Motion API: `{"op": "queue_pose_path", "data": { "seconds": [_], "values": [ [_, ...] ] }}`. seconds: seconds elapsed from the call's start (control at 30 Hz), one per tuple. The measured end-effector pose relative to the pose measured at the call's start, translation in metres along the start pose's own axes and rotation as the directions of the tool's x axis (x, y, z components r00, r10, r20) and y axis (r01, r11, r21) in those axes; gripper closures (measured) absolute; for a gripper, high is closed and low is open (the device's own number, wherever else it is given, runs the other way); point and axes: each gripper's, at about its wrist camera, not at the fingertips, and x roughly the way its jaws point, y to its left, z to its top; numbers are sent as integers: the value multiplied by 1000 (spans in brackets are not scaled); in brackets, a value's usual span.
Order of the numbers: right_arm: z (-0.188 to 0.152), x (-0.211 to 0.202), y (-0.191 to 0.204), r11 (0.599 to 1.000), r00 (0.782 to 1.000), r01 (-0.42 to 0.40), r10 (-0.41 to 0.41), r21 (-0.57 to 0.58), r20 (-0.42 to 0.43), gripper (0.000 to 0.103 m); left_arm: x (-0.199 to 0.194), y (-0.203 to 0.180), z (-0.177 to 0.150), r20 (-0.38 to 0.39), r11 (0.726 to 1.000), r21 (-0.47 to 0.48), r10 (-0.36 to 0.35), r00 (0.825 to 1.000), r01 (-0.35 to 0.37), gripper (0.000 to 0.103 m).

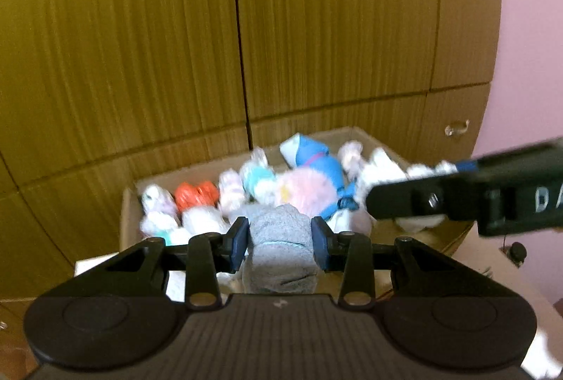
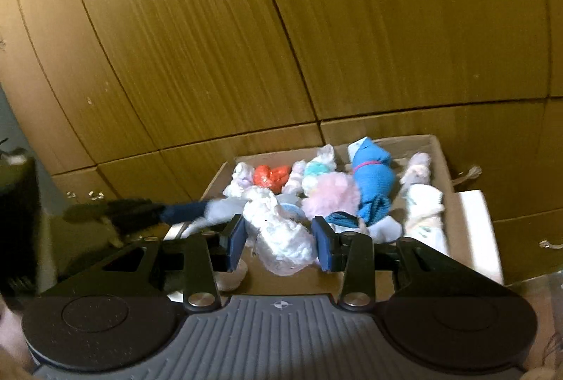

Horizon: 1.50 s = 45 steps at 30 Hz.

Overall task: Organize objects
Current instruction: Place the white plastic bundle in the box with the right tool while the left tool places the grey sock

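While both grippers hang over cardboard box (image 1: 128, 214) of rolled socks, left gripper (image 1: 279, 244) clenches grey sock bundle (image 1: 281, 239); right gripper (image 2: 279, 244) grips white sock bundle (image 2: 281, 235). Step, prob.: carrying bundles to box. Next: find free gap among rolls, lower, release w/o knocking neighbours. Backdrop: wood-grain cabinet doors (image 1: 140, 45), pink wall (image 1: 527, 28) at right.

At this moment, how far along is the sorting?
Done: the cardboard box already holds many rolled bundles, among them a red one and a blue one. In hand: the left claw grips a grey bundle; the right claw a white one. Left: setting both down.
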Motion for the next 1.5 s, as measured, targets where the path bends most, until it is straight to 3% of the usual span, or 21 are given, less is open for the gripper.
{"op": "queue_pose_path", "data": {
  "seconds": [0.2,0.47,0.67,0.97,1.17,1.4,1.5],
  "values": [
    [1,32,3,1000,999,-8,8,-12,-45,55,25,15,-9,-49,1000,-2,-22,999,22,68],
    [-7,61,6,999,995,-38,38,3,-95,55,23,27,-15,-64,999,9,-32,997,33,68],
    [-7,81,-3,1000,992,2,-6,-27,-126,55,29,24,-23,-72,999,26,-21,997,23,68],
    [-15,83,-21,990,982,85,-102,-112,-158,55,35,20,-21,-76,1000,23,-18,997,20,68],
    [-15,84,-26,990,980,78,-97,-115,-176,53,39,14,-20,-88,999,52,0,996,5,67],
    [-14,83,-22,991,980,68,-88,-114,-178,43,38,9,-19,-93,997,78,11,996,-4,55],
    [-13,77,-18,991,984,65,-83,-120,-160,41,34,7,-18,-87,997,77,13,996,-7,54]
  ]
}}
